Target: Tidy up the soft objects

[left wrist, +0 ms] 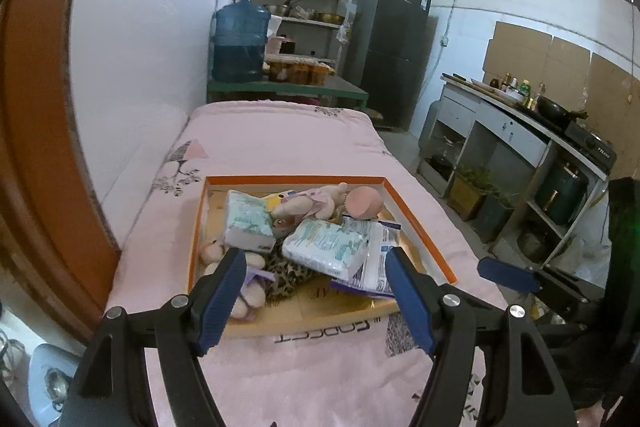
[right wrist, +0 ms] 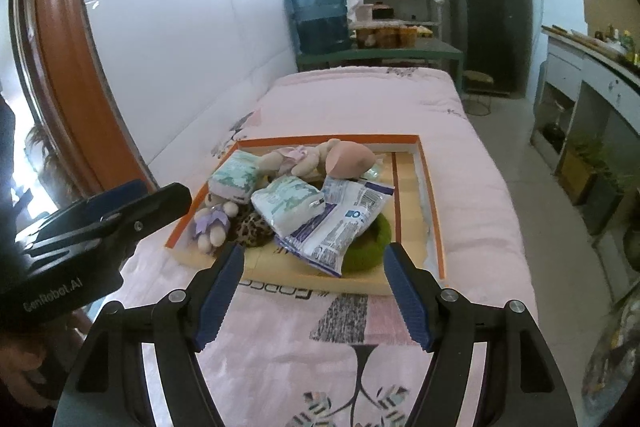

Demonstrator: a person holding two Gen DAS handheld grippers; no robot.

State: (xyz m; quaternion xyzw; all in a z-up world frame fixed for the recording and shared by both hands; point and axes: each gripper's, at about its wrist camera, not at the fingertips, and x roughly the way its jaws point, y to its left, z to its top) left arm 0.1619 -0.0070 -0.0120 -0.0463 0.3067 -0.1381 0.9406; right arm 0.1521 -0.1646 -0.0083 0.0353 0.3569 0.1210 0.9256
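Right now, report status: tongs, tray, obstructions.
Left tongs open, empty. Right tongs open, empty. Tray piled with soft items, on pink bedspread. Nothing blocking.

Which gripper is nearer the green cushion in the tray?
Right. The right gripper hangs open just before the green cushion; the left gripper faces the tray's other end, near the plush toys.

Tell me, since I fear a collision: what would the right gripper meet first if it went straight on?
Probably the white and purple packet at the near side of the box; the open right gripper holds nothing. Depth is uncertain.
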